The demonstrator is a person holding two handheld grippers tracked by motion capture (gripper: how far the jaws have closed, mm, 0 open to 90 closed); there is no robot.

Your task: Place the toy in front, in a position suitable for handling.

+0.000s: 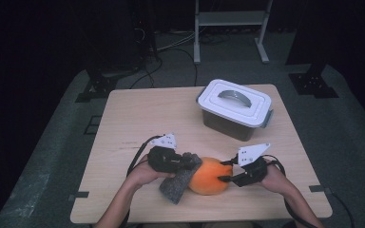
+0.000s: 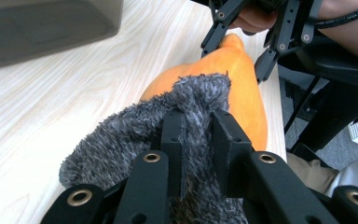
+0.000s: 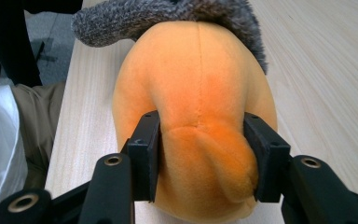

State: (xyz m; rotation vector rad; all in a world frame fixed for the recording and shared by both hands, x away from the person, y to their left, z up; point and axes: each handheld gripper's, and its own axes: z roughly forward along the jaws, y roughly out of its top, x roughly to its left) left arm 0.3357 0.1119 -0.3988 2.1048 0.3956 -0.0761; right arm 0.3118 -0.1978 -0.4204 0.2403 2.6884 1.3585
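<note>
The orange plush toy [image 1: 210, 176] lies on the wooden table [image 1: 138, 114], near the edge closest to the person, and serves as the landmark here. A grey fuzzy cloth [image 1: 180, 180] drapes against the toy's left side and reaches down toward the table edge in the high view; in the left gripper view the cloth [image 2: 135, 135] lies over the near end of the toy [image 2: 242, 88], touching it.

The left gripper [image 1: 186, 160] sits just left of the toy. In the left gripper view its 2 black jaws are pressed together on a fold of the cloth, with the fuzzy fabric pinched between the pads [image 2: 173, 140].

The right gripper [image 1: 224, 171] comes in from the toy's right side. In the right gripper view its 2 jaws stand on either side of a narrower bulge at the near end of the toy [image 3: 200, 107], and both pads [image 3: 145, 149] press into the plush, which dents between them. So this gripper [image 3: 200, 156] pinches the toy.

Beyond the toy, toward the far right of the table and well apart from it, stands a storage box with a white lid [image 1: 235, 102] and a grey handle on top. The cloth [image 3: 168, 16] shows at the far end of the toy in the right gripper view.
</note>
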